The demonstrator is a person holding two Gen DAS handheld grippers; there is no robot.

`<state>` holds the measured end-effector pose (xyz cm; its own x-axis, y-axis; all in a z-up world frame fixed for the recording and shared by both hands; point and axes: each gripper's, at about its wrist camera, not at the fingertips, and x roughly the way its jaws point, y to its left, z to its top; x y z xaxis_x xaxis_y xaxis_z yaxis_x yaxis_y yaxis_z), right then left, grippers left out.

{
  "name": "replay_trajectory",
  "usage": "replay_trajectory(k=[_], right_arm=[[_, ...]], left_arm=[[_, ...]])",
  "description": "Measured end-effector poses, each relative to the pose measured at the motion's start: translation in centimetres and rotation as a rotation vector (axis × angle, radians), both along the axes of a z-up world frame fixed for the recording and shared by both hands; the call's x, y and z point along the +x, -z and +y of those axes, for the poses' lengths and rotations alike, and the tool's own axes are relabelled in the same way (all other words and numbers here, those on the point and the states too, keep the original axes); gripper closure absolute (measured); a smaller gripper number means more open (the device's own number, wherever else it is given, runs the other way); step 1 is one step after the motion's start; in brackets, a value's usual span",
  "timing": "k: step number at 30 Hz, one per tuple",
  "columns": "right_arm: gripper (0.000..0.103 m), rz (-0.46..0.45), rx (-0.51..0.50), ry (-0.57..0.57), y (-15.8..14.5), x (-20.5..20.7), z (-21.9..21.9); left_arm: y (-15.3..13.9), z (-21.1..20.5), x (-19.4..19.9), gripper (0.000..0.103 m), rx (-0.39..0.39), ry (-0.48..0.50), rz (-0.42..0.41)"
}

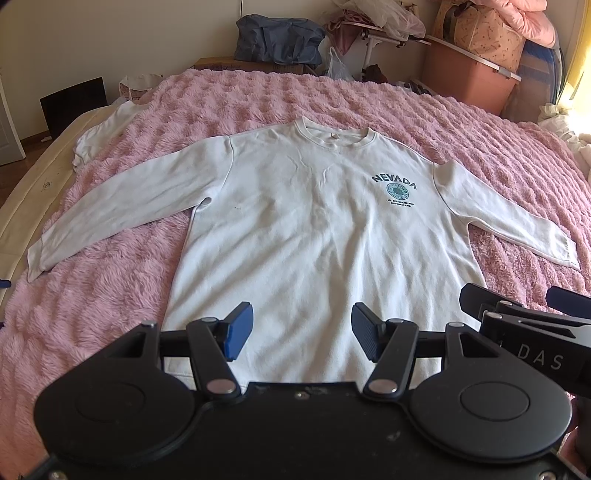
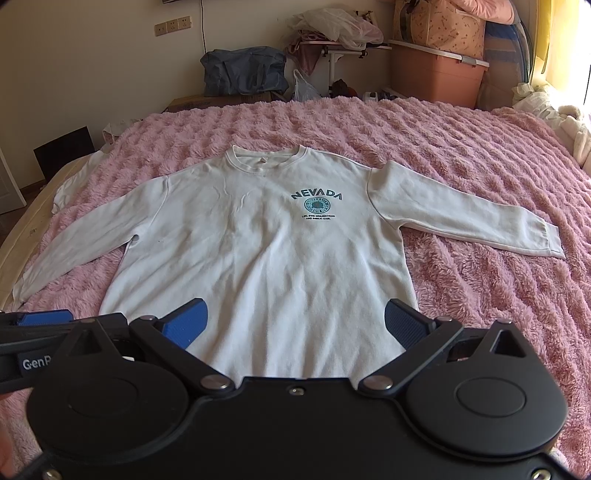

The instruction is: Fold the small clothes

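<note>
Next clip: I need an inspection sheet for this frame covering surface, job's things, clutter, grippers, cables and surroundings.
Surface: pink blanket covers the bed; bare mattress edge shows at the left.
Job's things: white sweatshirt lies flat, front up, both sleeves spread, unfolded; another white garment lies at the blanket's far left edge.
Clutter: nothing seen on the sweatshirt.
Grippers: left gripper open, above the hem, holding nothing; right gripper open, above the hem, holding nothing.
Cables: one dark cable hangs down the far wall.
Surroundings: blue bag, storage bin, small table piled with clothes, wall sockets.
</note>
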<state>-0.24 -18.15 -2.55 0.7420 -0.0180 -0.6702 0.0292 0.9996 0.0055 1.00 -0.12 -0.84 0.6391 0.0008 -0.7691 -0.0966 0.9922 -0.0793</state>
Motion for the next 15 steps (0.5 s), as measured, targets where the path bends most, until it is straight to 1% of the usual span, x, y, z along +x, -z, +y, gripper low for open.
replay_trajectory(k=[15], right_arm=[[0.000, 0.012, 0.004, 0.004, 0.45, 0.33, -0.11]], left_arm=[[0.45, 0.13, 0.48, 0.041, -0.002, -0.001, 0.018]])
